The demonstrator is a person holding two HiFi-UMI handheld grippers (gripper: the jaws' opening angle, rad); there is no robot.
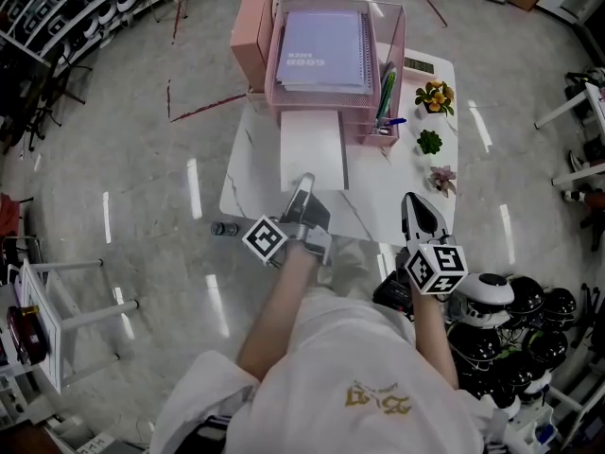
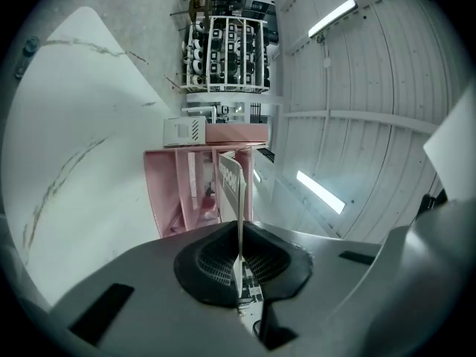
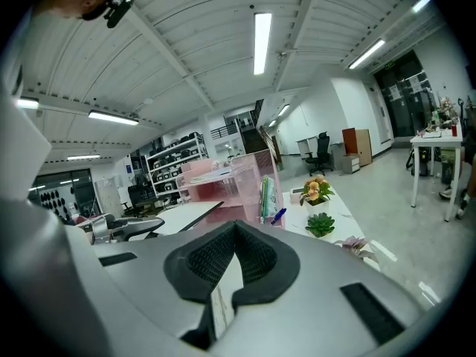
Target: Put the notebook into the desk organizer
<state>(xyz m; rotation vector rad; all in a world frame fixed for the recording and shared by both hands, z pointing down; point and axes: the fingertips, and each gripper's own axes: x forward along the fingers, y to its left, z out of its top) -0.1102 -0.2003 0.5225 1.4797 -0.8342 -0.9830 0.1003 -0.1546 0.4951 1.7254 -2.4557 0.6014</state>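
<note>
Notebook (image 1: 314, 149), white-covered, lies flat over the white table (image 1: 255, 173); its far edge sits at the mouth of the pink desk organizer (image 1: 276, 74) at 12 o'clock, just under the upper tray, and how far it reaches inside I cannot tell; its near edge, at 6 o'clock, is clenched in the left gripper (image 1: 302, 187), whose pads bite the thin edge from both sides, the cover showing edge-on in the left gripper view; a purple notebook (image 1: 324, 50) fills the organizer's top level; pens (image 1: 386, 93) stand in its side compartment, at 3 o'clock of the trays; a pink box (image 1: 251, 41) stands just beside the organizer at its 9 o'clock; bare tabletop lies open at 9 o'clock of the held notebook, out to the table's left edge; a narrower bare strip at 3 o'clock parts it from three small potted plants (image 1: 430, 142) lined along the table's right edge; the right gripper (image 1: 422, 208) hovers at the table's near right corner, about 4 o'clock of the notebook and well apart from it, jaws pressed together on nothing.
</note>
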